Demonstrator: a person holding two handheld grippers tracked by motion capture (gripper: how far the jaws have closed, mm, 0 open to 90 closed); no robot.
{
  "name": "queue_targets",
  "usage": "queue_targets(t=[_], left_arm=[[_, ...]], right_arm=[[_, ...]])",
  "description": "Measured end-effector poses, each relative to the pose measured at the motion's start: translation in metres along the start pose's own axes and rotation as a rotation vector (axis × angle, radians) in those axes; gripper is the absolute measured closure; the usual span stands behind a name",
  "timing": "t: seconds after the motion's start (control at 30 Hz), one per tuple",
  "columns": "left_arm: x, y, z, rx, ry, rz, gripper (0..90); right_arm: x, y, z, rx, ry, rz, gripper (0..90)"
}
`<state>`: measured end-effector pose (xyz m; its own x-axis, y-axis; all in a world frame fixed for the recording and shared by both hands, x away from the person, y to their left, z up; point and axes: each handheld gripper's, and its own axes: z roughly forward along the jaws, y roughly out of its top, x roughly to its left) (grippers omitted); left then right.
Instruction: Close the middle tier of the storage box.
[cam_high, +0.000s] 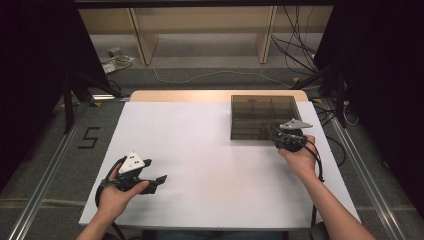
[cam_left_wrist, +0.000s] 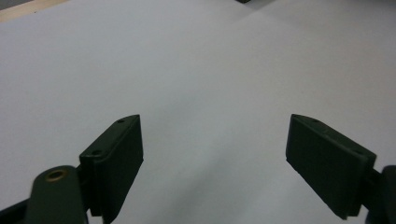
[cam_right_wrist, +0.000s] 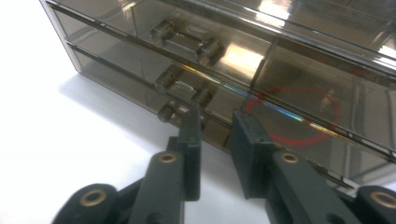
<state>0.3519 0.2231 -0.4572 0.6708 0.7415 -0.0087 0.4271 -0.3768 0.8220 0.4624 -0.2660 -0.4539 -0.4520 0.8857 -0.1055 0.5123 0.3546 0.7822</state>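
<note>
1. Right now the right gripper (cam_high: 281, 136) is sitting at the front face of a smoky transparent drawer box (cam_high: 263, 116), which is standing on the far right part of the white table (cam_high: 200, 150).
2. Seen from the right gripper view, the right gripper (cam_right_wrist: 215, 122) is pointing at the lowest drawer handle (cam_right_wrist: 173, 113), a small bar with round ends; its jaws are standing slightly apart, and the left jaw is covering the handle's right end.
3. Whether the pads are pressing on that handle I cannot tell; the narrow gap between the jaws is looking empty.
4. Two more handles, the middle handle (cam_right_wrist: 184, 87) and the top handle (cam_right_wrist: 187, 38), are sitting above it on the box front.
5. A red ring (cam_right_wrist: 294, 116) is showing through the box wall to the right of the jaws.
6. Meanwhile the left gripper (cam_high: 159, 179) is resting low over the near left of the table, well apart from the box.
7. Its jaws are standing wide open in the left gripper view (cam_left_wrist: 215, 154), holding nothing, with bare white table between them.
</note>
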Motion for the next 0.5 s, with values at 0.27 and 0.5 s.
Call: queue_targets(t=[0.27,0.5], left_arm=[[0.001,0.000,0.000,0.000,0.002,-0.003,19.0],[0.001,-0.001,0.000,-0.001,0.002,-0.004,18.9]], right_arm=[[0.001,-0.005,-0.010,0.010,-0.001,0.023,62.9],[0.007,-0.006,-0.017,0.002,0.014,0.024,56.1]])
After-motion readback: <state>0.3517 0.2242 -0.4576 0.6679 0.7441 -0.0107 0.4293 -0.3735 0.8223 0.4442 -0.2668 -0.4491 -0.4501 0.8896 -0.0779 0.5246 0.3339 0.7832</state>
